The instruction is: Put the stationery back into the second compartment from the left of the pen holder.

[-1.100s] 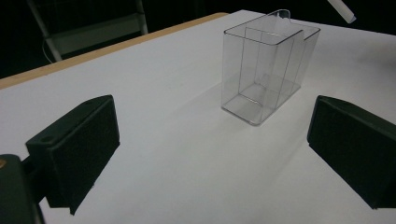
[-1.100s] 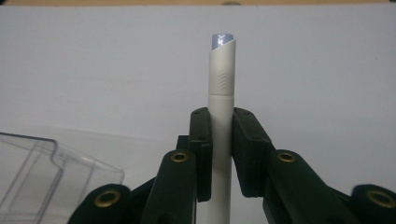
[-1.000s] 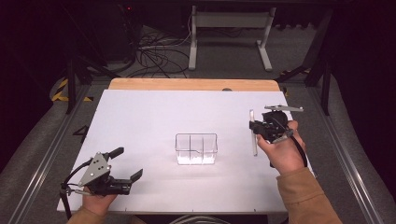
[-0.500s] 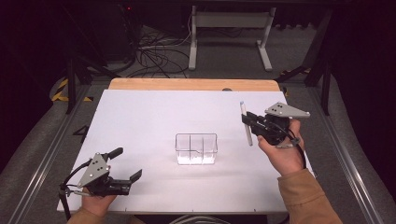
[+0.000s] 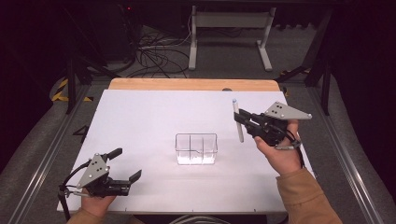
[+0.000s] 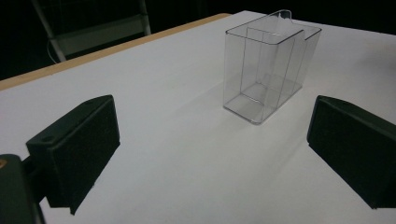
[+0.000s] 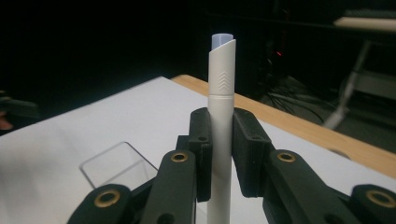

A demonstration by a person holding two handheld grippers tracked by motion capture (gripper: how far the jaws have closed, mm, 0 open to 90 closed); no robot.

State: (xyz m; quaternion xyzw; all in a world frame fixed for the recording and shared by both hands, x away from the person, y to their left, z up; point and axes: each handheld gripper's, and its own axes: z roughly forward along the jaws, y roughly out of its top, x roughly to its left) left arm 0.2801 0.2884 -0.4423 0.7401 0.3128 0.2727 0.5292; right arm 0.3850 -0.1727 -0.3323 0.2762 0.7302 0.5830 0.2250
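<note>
A clear plastic bin (image 5: pixel 196 148) with inner dividers stands at the middle of the white table (image 5: pixel 149 116). My right gripper (image 5: pixel 243 119) hovers right of the bin, shut on a white pen (image 5: pixel 238 120) with a pale blue tip. The pen (image 7: pixel 220 130) stands upright between the jaws in the right gripper view, with the clear bin (image 7: pixel 119 164) below and to the left. My left gripper (image 5: pixel 125 164) rests open near the table's front left edge. Its jaws stand wide apart in the left gripper view, the bin (image 6: pixel 270 65) ahead between them.
A bare wooden strip (image 5: pixel 191 84) runs along the table's far edge. Beyond it on the dark floor lie cables (image 5: pixel 156 51) and a white stand's feet (image 5: pixel 229 35). Metal rails (image 5: pixel 46 154) flank the table on both sides.
My right gripper has carried the pen left toward the bin and turned, so the pen's tip now points away and slightly left. The left gripper has stayed still.
</note>
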